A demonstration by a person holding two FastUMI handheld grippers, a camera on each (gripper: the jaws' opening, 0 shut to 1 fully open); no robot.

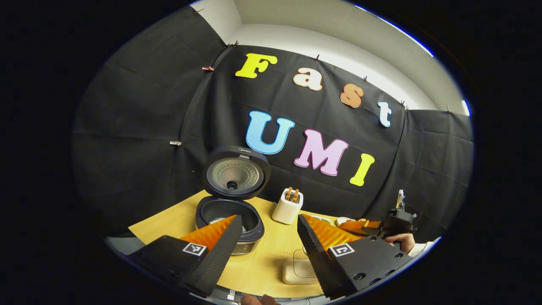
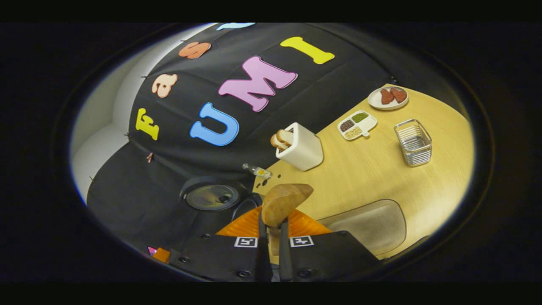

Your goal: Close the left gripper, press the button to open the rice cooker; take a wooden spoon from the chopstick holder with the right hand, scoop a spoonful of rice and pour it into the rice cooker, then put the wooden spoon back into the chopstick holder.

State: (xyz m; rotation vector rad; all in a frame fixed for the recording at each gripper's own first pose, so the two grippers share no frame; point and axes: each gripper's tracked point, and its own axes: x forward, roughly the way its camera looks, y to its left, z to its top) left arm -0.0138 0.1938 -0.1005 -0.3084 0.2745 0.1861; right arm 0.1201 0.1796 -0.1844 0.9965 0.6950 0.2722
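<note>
The dark rice cooker (image 1: 230, 218) stands open on the wooden table, its lid (image 1: 236, 173) tipped up behind the pot. My left gripper (image 1: 269, 231) hovers open in front of it, fingers wide apart and empty. To the right of the cooker is the white chopstick holder (image 1: 288, 206), with wooden ends sticking out of it. My right gripper (image 2: 271, 231) is shut on the handle of a wooden spoon (image 2: 283, 200), whose bowl points toward the cooker's rim (image 2: 250, 201) and lid (image 2: 211, 197). I cannot tell whether the spoon carries rice. In the left gripper view, the right gripper (image 1: 383, 226) hangs at the far right, held by a hand (image 1: 402, 242).
A divided dish of grains (image 2: 357, 124), a plate with red pieces (image 2: 388, 97) and a wire basket (image 2: 413, 142) lie beyond the white chopstick holder (image 2: 300, 148). A beige mat (image 2: 368, 224) lies near the table's front edge. A small bottle (image 2: 257, 170) lies beside the cooker.
</note>
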